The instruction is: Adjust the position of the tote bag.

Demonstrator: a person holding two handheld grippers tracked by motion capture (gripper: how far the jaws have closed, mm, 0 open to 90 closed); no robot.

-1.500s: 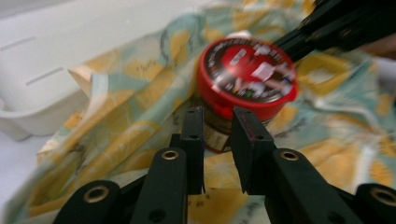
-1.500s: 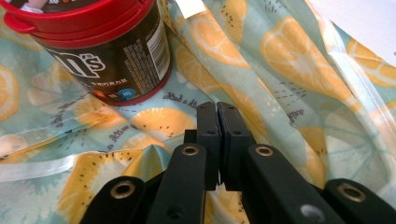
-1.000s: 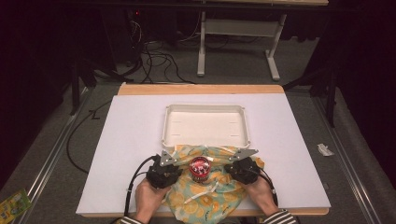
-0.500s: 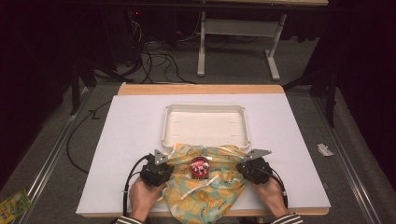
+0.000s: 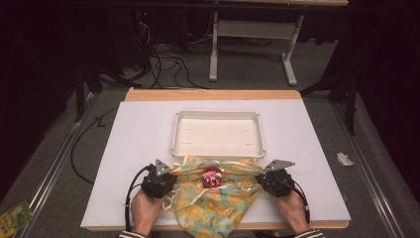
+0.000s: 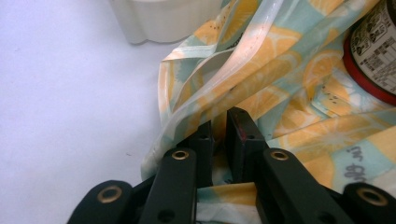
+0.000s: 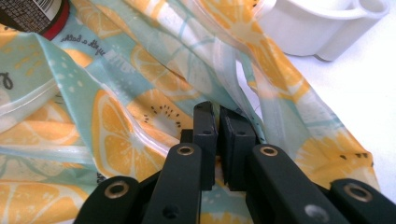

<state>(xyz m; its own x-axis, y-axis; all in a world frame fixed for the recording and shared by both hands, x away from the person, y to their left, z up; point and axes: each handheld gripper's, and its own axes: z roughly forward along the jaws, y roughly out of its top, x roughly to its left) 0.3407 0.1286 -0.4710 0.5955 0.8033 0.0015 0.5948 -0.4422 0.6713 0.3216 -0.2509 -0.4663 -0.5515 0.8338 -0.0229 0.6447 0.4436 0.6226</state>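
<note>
A lemon-print bag (image 5: 213, 203) lies spread at the table's front edge. A can with a red rim (image 5: 212, 176) sits at its middle; I cannot tell whether it is in or on the bag. My left gripper (image 5: 170, 174) holds the bag's left edge. Its jaws have just been closing, and in the left gripper view (image 6: 219, 122) they pinch a fold of the bag (image 6: 280, 93), with the can (image 6: 373, 51) at the right. My right gripper (image 5: 263, 175) is shut on the right edge, seen up close (image 7: 217, 116) in the bag's folds (image 7: 140, 116).
A shallow white tray (image 5: 218, 148) stands just behind the bag, its front rim touching the cloth. The white table mat (image 5: 138, 139) stretches to both sides. A person's hands (image 5: 143, 208) come in from the bottom edge.
Both grippers have drawn apart, the left one leftward and the right one rightward, and the bag is stretched wider between them. The can has stayed in place.
</note>
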